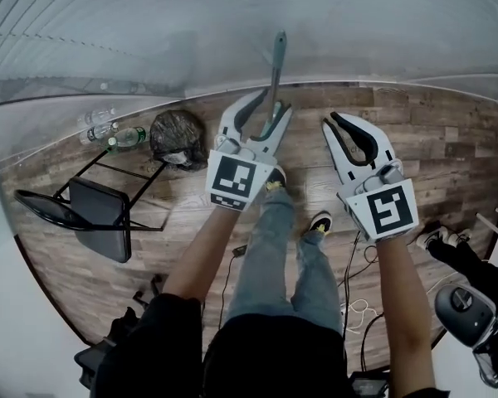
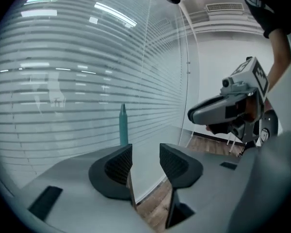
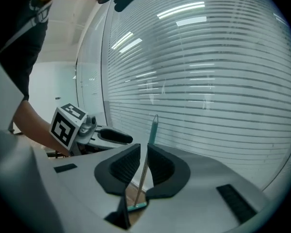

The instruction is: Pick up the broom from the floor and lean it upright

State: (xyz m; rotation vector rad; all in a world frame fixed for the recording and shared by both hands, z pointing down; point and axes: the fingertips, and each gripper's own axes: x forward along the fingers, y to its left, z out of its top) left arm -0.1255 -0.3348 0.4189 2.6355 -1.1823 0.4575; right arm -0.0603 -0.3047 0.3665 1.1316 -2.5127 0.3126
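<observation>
We held our left tool (image 2: pixel 145 161) and right tool (image 3: pixel 142 161) open, empty, near the broom (image 1: pixel 276 71) leaning on the glass wall (image 1: pixel 149 31).

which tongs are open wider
The left tongs: their jaws stand well apart, empty. The right tongs leave only a narrow slit between theirs.

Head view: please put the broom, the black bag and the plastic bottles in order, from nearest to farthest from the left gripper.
1. Broom, against the glass, at the left gripper's tips.
2. Black bag, on the floor, to its left.
3. Plastic bottles, farther left, by the wall.
</observation>
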